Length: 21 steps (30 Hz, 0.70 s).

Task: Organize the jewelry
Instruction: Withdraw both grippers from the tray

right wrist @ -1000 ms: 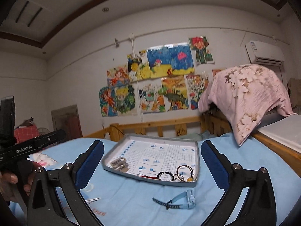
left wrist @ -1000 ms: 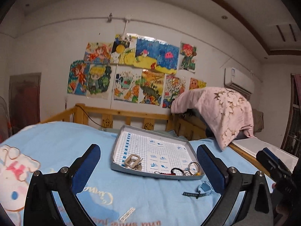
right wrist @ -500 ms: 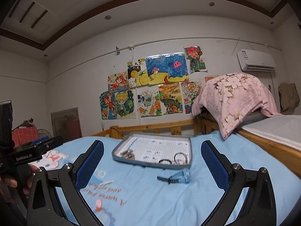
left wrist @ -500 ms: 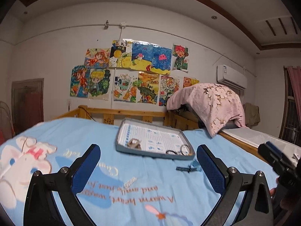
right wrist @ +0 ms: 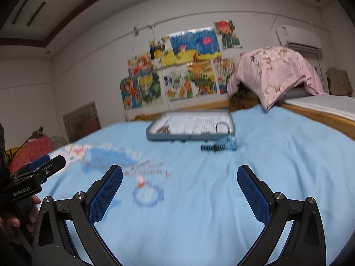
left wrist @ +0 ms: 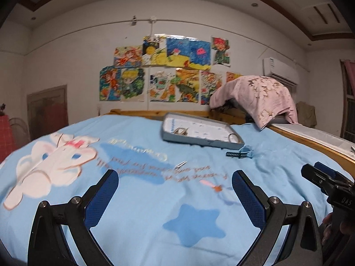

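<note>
A grey tray [left wrist: 199,140] with a white grid liner lies far back on the blue bedspread; it also shows in the right wrist view [right wrist: 188,136]. Inside are a metal buckle [left wrist: 180,131] and ring-shaped pieces [left wrist: 231,137]. A blue watch with a dark strap [left wrist: 240,154] lies on the spread just in front of the tray's right corner, also seen in the right wrist view [right wrist: 219,146]. A small silver clip [left wrist: 180,165] lies on the spread nearer me. My left gripper [left wrist: 175,196] and right gripper [right wrist: 179,194] are both open, empty and well short of the tray.
A wooden bed rail [left wrist: 142,113] runs behind the tray. A pink quilt [left wrist: 255,97] is draped over furniture at the back right. A wooden edge with a white mattress [right wrist: 321,110] borders the right side. The other gripper shows at the frame edge in each view.
Both grippers have drawn back from the tray, which now looks smaller and farther. More bedspread lies between the fingers and the tray. Both stay open.
</note>
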Motion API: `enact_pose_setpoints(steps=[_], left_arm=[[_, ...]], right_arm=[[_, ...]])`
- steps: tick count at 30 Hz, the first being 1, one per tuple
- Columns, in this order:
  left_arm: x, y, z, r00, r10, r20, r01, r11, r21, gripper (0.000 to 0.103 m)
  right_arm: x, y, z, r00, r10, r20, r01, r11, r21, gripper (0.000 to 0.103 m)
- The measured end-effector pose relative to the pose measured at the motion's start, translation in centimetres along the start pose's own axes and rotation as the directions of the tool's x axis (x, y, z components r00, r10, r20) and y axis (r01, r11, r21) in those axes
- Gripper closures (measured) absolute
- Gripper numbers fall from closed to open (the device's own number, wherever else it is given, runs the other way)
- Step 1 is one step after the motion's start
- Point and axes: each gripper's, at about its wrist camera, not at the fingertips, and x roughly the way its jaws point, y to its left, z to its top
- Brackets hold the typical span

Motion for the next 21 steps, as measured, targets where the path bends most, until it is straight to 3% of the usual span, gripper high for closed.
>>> enact_pose_setpoints(steps=[5,12,21], left_arm=[[0.5,0.8,0.1,1.0,0.002,-0.012,-0.002,0.999,-0.035,0.0],[4.0,1.9,1.9,0.993,-0.013,-0.115,0.006,0.998,-0.061,0.0],[10.9,2.3,4.0,0.992,0.03,-0.122,-0.036,0.998,-0.048,0.0]], right_arm=[[0.5,0.4,-0.2,1.0,-0.016,-0.017,0.016,1.0,-0.022,0.002],[2.6,0.6,2.1,1.0,-0.011,-0.022,0.009,0.996,-0.085,0.002],[7.5,-0.2,6.2,0.994,-0.066,0.082,0.08,0.981,-0.179,0.002]])
